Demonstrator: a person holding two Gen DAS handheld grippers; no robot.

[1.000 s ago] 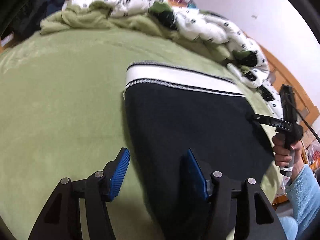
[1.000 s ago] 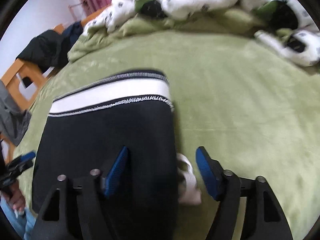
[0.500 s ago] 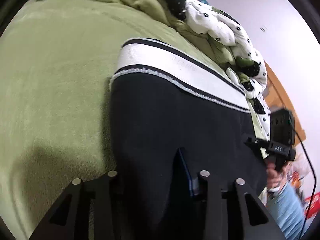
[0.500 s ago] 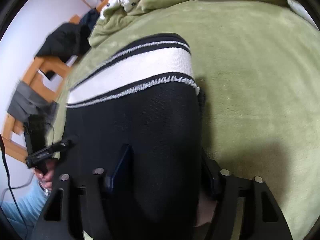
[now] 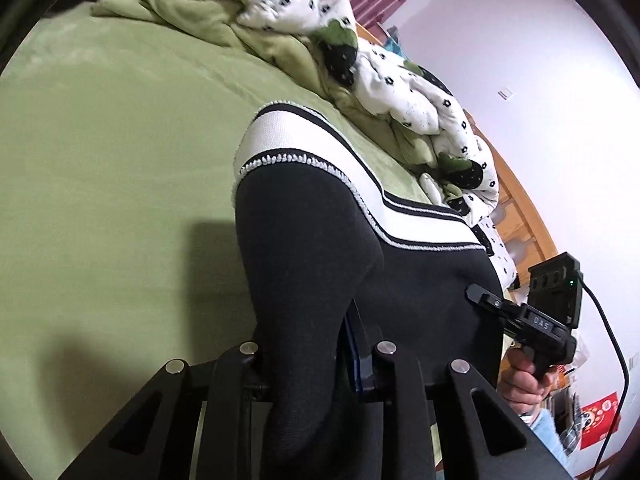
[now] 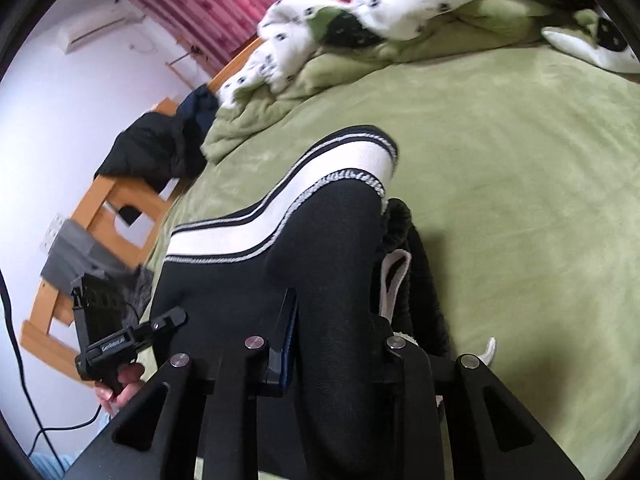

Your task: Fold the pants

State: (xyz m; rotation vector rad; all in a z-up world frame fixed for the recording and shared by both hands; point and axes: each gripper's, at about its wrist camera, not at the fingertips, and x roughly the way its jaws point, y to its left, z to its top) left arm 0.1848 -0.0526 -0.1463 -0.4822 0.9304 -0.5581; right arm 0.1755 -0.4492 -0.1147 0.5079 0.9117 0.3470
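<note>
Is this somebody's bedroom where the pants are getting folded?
Most likely yes, a bedroom. The black pants lie on a bed with a green blanket, a rumpled white spotted quilt is piled at the back, and a wooden bed frame shows.

Soft, even indoor light fills both views. Dark shadows fall on the green bed (image 5: 100, 160) toward 8 o'clock in the left view and 4 o'clock in the right. Fisheye bending curves the edges, black corners frame them, and the far quilt (image 6: 360, 8) looks blurred.
</note>
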